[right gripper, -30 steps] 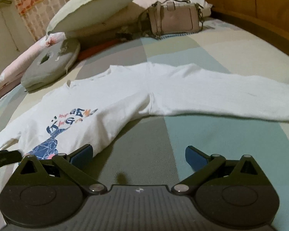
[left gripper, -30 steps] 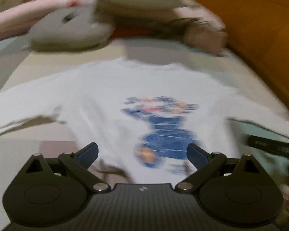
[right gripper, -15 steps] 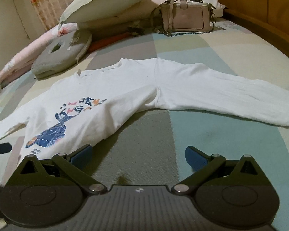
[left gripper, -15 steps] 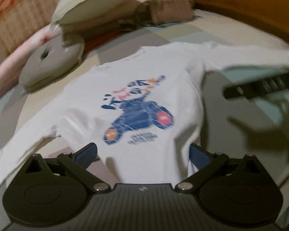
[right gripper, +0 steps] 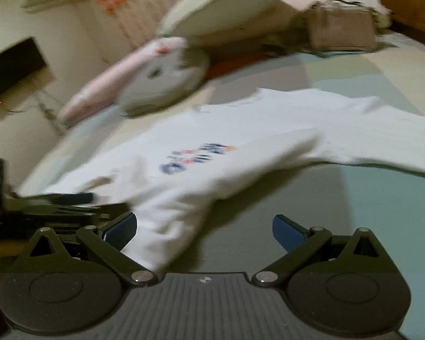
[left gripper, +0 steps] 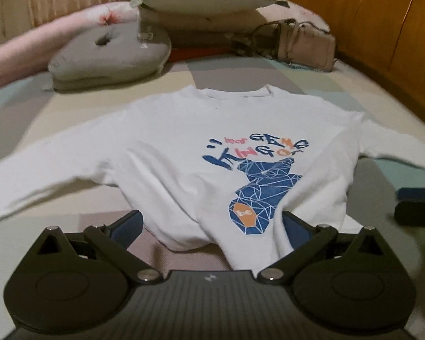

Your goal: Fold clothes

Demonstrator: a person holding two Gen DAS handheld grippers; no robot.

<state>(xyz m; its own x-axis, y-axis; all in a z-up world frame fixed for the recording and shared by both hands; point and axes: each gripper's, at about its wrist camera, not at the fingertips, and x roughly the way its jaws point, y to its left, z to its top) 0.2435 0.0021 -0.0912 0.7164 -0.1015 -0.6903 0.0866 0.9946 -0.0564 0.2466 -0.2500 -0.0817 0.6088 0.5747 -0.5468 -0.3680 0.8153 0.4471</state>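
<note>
Both views at the hem, before any fold. The left gripper [left gripper: 212, 223] stood wide, empty, its jaws straddling the hem at lower centre. The right gripper [right gripper: 204, 226] was likewise wide and empty, its left pad by the hem corner. The shirt [left gripper: 212, 147] lay flat, print up, mid-frame on the bed [left gripper: 161, 82], sleeves spread to both edges. A good grasp would likely take both hem corners evenly, pinching both layers. Pillows [left gripper: 110, 53] and a bag [left gripper: 297, 45] lay at the top.

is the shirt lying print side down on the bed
No, the white long-sleeve shirt lies print side up, its blue bear graphic facing the left wrist camera.
</note>
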